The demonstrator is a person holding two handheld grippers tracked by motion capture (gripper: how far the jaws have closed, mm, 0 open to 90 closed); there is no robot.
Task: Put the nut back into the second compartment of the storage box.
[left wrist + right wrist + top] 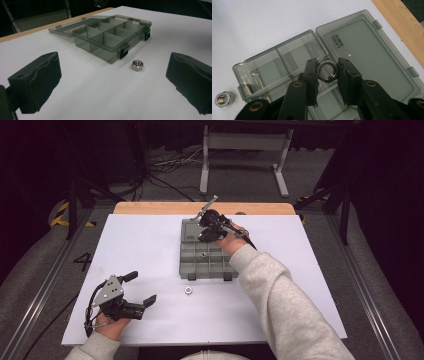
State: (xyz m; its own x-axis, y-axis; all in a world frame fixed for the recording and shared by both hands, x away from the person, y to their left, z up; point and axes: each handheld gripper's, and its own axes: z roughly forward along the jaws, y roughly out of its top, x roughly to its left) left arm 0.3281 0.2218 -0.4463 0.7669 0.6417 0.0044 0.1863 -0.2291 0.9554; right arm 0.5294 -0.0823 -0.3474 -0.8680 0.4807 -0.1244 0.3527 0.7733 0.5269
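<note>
High view: the white worktop (140, 245) carries a smoky grey compartment box (200, 262) near its centre, lid (192, 226) folded flat back toward twelve o'clock and two black latches facing six o'clock. The right tool (207, 231) hangs over the box's far rows, its arm reaching in from five o'clock. The left tool (142, 290) rests low on the worktop at about eight o'clock from the box, jaws spread wide with nothing between them.

In the right gripper view the right tool (327, 75) is clamped on a steel nut (327, 71), held on edge so its bore looks toward the camera. It sits above the dividers beside the hinge line, with an open cell directly beneath; whether it has cleared the divider tops I cannot tell. As I judge it, the coming move turns on that straight-down relation: nut over cell, a short drop.

A second nut (189, 291) lies loose on the worktop just at six o'clock of the box front, at about two o'clock from the left tool, which is much the nearer of the two. It lies flat, bore upward.

The lid bears moulded writing, seen reversed and tilted; the top line seems to read "LAPIA", the smaller line is illegible.
</note>
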